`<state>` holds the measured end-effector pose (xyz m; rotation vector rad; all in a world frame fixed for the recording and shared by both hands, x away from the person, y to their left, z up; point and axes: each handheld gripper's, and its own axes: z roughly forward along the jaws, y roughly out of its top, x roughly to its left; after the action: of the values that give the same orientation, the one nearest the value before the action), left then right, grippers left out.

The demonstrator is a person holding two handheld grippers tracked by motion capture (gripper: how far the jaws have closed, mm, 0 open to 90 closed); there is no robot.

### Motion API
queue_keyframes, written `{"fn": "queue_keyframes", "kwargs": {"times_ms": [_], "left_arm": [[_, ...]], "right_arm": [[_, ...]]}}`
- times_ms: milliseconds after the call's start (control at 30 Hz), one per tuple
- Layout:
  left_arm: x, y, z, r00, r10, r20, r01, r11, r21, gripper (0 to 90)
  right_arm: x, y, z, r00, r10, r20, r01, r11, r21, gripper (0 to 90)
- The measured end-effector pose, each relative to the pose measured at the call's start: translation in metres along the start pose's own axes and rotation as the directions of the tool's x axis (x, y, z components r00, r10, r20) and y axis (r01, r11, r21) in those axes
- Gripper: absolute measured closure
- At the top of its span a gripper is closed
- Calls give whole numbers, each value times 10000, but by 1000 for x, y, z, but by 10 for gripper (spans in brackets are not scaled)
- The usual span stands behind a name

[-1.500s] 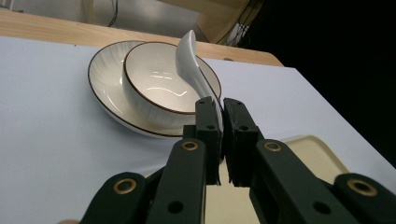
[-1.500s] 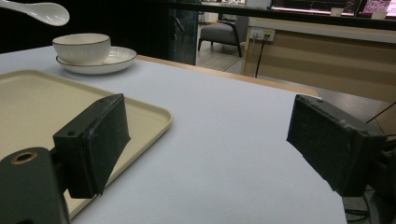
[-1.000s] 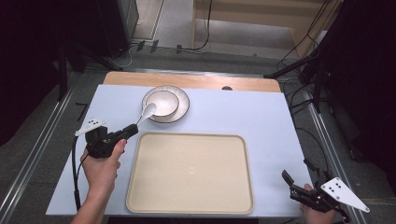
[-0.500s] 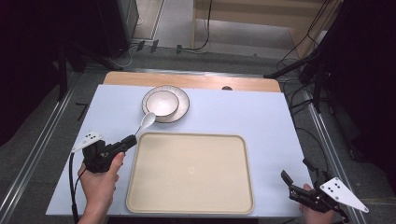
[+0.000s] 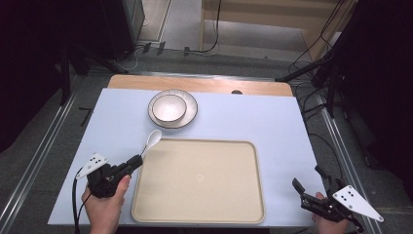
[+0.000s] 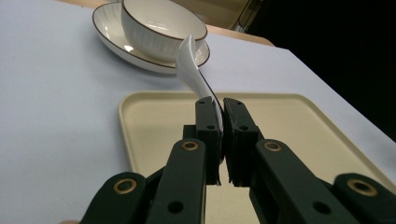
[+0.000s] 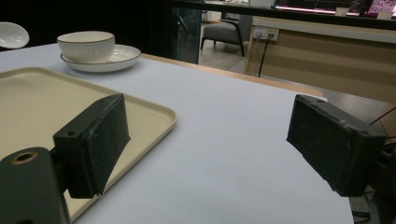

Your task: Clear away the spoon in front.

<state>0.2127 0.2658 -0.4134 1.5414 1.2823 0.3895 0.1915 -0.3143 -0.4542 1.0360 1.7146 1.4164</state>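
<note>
A white spoon (image 5: 152, 140) is held by its handle in my left gripper (image 5: 135, 161), which is shut on it beside the left edge of the cream tray (image 5: 198, 179). In the left gripper view the spoon (image 6: 193, 70) rises from between the jaws, its scoop up in front of the bowl (image 6: 161, 28). The white bowl (image 5: 169, 107) sits on a white plate (image 5: 191, 111) at the back of the table. My right gripper (image 5: 310, 184) stands open at the table's front right corner with nothing between its jaws.
A light blue mat (image 5: 272, 126) covers the table, with a wooden strip (image 5: 204, 84) along its far edge. Cables run over the floor (image 5: 190, 29) behind the table. The right gripper view shows the tray's corner (image 7: 163, 116) on its left.
My left gripper has drawn back from the bowl toward the table's front left, carrying the spoon with it. The right gripper has stayed where it was.
</note>
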Motion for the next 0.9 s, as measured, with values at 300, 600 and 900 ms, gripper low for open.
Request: {"fn": "queue_keyframes", "kwargs": {"times_ms": [300,600,900], "left_arm": [[-1,-22,6,9998,2,-185,4,9994,336,865],[4,-33,13,9988,-51,-487,76,9987,512,864],[7,-42,20,9974,-129,-715,183,9970,755,861]], "right_arm": [[1,0,1,10000,-22,-47,22,10000,27,133],[1,0,0,10000,5,-80,-5,10000,13,133],[-1,0,0,10000,37,-26,-37,10000,-7,133]]}}
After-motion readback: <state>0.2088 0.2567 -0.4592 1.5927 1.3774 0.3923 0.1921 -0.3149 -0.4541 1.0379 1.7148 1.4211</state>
